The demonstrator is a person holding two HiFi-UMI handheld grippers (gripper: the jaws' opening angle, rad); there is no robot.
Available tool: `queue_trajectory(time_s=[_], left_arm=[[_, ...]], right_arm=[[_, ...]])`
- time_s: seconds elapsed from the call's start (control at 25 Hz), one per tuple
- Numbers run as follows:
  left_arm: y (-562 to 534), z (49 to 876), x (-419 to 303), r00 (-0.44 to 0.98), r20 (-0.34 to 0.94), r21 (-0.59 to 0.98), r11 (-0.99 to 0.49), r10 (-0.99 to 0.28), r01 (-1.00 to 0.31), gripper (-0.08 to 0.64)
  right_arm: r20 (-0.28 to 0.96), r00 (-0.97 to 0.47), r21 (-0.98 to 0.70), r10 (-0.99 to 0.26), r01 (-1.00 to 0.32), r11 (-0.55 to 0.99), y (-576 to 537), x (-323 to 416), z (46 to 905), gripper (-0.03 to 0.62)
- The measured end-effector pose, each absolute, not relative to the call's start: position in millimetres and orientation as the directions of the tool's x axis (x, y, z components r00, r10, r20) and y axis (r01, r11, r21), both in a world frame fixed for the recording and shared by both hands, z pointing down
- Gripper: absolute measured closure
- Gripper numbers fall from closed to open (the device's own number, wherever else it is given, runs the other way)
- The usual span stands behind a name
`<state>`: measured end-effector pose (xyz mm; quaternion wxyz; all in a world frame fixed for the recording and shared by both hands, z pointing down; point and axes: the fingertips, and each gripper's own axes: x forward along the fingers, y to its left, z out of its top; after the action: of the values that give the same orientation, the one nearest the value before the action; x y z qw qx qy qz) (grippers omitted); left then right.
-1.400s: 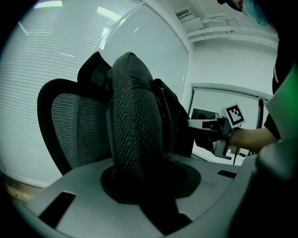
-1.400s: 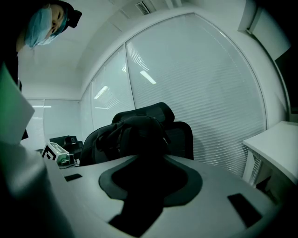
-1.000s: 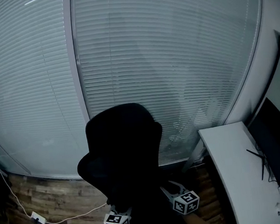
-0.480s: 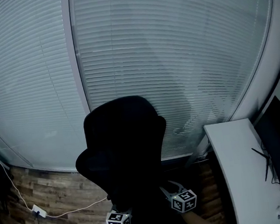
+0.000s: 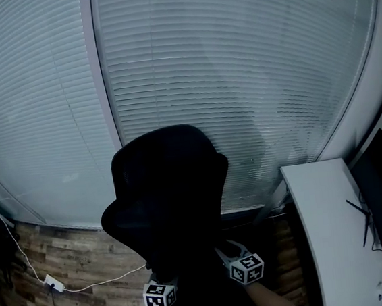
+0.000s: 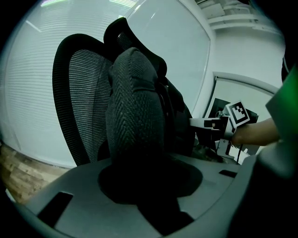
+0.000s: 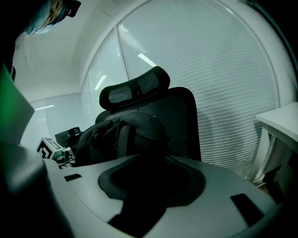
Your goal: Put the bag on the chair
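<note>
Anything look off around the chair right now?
Nothing wrong with the bag or chair. Only a white cable and its adapter lie loose on the wood floor, left of the chair in the head view.

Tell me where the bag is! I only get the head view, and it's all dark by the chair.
Observer: The bag is right in front of the mesh back of the chair. No view shows the seat under it.
Operator: Is my left tool holding it?
Observer: The jaws of the left tool have just been opening, with the bag's padded strap standing between them.
</note>
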<state>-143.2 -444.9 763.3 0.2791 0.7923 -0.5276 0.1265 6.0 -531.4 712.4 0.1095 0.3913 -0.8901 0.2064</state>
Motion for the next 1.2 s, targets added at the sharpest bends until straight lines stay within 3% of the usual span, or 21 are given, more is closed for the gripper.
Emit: queue_trajectory(time_s=[0.96, 1.2], left_arm=[[-474.8, 786.1, -158.9, 0.389, 0.540, 0.320, -0.245, -0.747, -0.915, 0.358], [-474.9, 786.3, -159.7, 0.387, 0.548, 0.333, -0.231, -0.742, -0.914, 0.315]], right_arm=[[0.375, -0.634, -0.271, -0.676, -0.772, 0.575, -581.6, -2.6, 745.7, 0.413], [0.401, -0.577, -0.266, -0.712, -0.817, 0.512, -588.1, 9.7, 747.3, 0.387]])
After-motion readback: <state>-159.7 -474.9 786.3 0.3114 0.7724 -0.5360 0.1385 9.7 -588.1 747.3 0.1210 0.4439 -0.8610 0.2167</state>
